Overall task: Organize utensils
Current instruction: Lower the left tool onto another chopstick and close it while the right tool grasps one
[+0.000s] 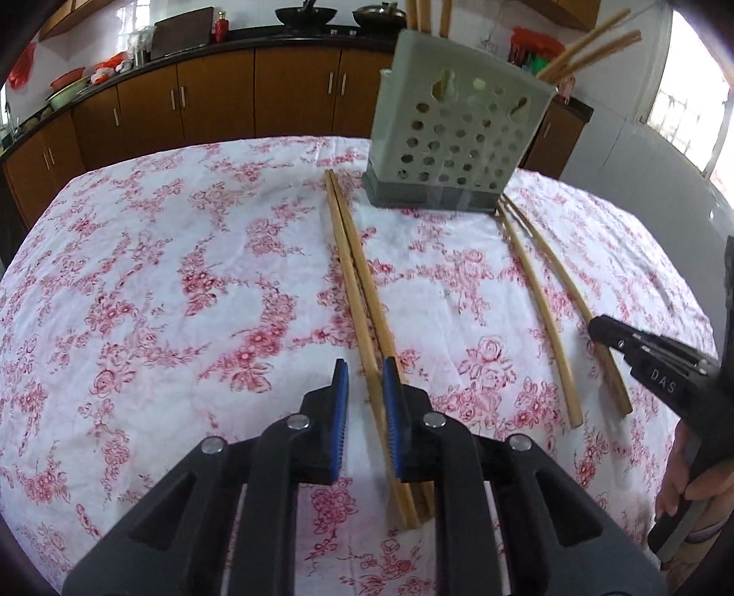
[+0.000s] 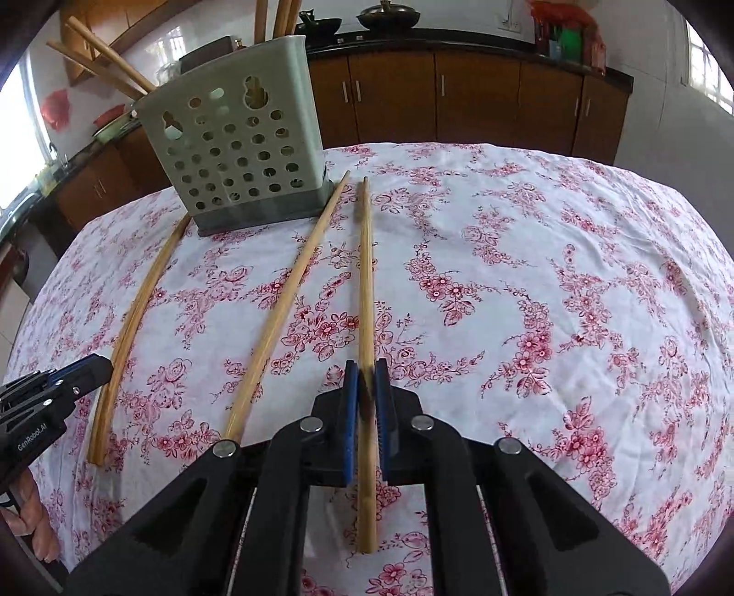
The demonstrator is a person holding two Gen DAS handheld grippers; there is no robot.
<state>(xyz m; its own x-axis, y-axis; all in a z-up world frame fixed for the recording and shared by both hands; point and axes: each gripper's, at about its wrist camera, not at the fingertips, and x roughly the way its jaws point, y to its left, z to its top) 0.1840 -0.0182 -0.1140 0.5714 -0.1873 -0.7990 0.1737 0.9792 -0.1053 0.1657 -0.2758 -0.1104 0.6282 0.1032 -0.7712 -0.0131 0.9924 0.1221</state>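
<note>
A floral cloth (image 1: 183,275) covers the tabletop. Behind the tabletop runs a row of brown cabinets (image 2: 481,101) under a dark counter (image 1: 275,34). Two black woks (image 1: 303,16) and a red bottle (image 1: 221,27) sit on that counter.

Left gripper (image 1: 365,366): pitched steeply down toward the surface (image 1: 183,275), blue pads nearly closed around the chopstick pair (image 1: 355,275); right pad touches the sticks, a small gap shows at the left pad. No clamp confirmed.

Right gripper (image 2: 365,366): also pitched steeply down, blue pads pinched onto a single chopstick (image 2: 365,275), which runs between them along the gripper axis.

The two grippers sit side by side, pointing the same way. Each one's black tip shows at the edge of the other's view. In both views, fingers of the person's hand (image 1: 697,481) wrap the other gripper's handle, at the frame edge.
</note>
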